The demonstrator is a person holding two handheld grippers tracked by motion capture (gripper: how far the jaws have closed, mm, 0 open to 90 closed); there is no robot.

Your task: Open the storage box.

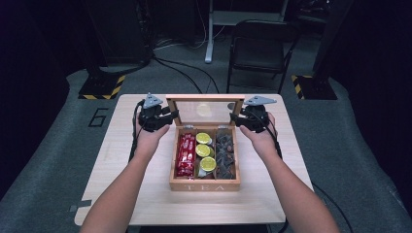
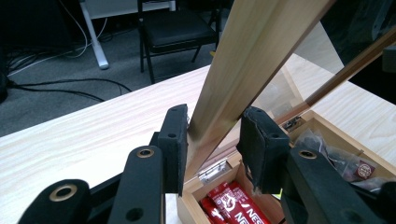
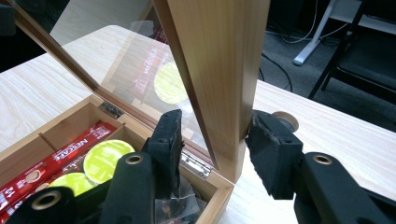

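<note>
High view: the wooden tea box sits mid-table, nearer the front edge; its glass lid stands upright. The left tongs and right tongs flank the lid's two side rails.
Left gripper view: the left tongs are clenched on the lid's side rail, pads pressing low near the hinge.
Right gripper view: the right tongs straddle the other rail; one pad touches, the inner pad looks slightly off, so the grasp seems incomplete.
Risk: uneven pull could twist the hinges, or the lid could slip and slam onto the red sachets and yellow pods.
</note>
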